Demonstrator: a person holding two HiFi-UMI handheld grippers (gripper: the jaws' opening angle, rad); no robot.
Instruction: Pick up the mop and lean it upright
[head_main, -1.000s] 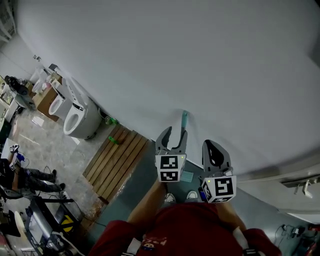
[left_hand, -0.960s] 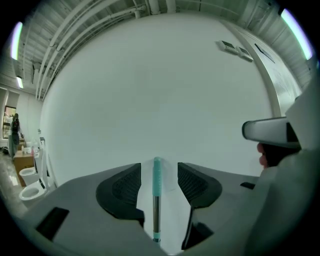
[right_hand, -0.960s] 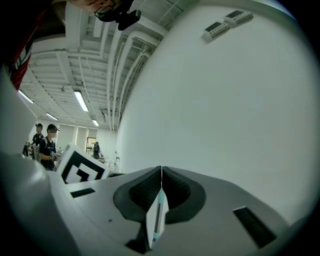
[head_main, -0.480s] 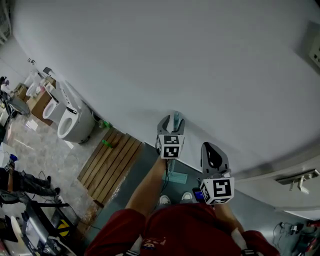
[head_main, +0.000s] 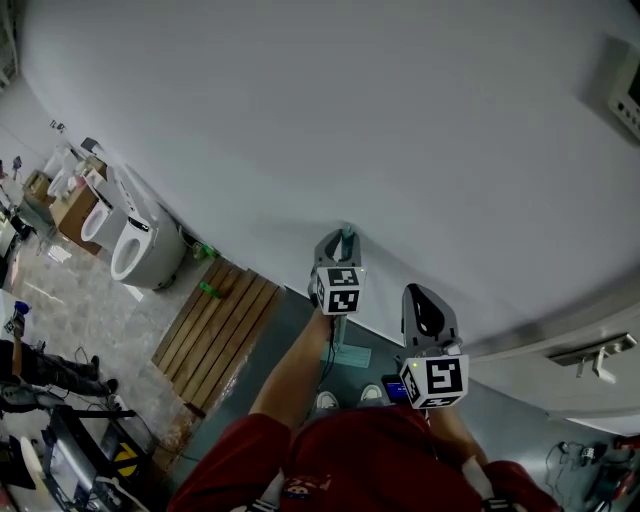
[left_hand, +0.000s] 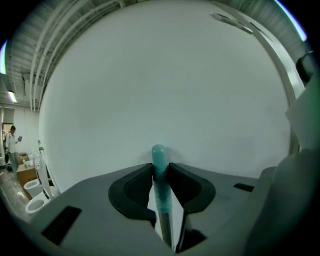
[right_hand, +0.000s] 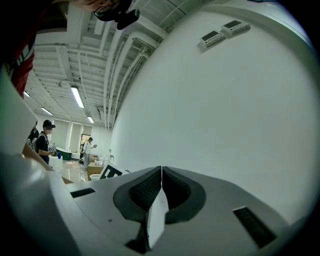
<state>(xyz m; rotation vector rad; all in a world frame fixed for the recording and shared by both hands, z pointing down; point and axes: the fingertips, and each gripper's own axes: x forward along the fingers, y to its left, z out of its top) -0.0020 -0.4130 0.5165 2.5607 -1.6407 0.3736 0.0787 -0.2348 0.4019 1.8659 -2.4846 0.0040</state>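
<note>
The mop stands nearly upright against the white wall, its teal handle tip (head_main: 347, 237) at the top and its flat teal head (head_main: 352, 354) on the floor below. My left gripper (head_main: 340, 246) is at the handle's top end. In the left gripper view the teal grip (left_hand: 159, 172) stands between the jaws, which are closing, and both dark pads (left_hand: 141, 181) touch its sides. My right gripper (head_main: 426, 303) hangs lower and to the right, away from the mop. Its jaws are shut tip to tip (right_hand: 161, 173) with nothing between them.
The white wall (head_main: 420, 130) fills the view ahead. A wooden slat platform (head_main: 225, 325) lies on the floor at the left, with white toilets (head_main: 135, 245) and a cardboard box (head_main: 70, 208) beyond. A person (right_hand: 46, 137) stands far off. My shoes (head_main: 325, 400) are near the mop head.
My left gripper has moved forward and up to the top of the mop handle, and its jaws have closed around the teal grip. The right gripper has hardly moved.
</note>
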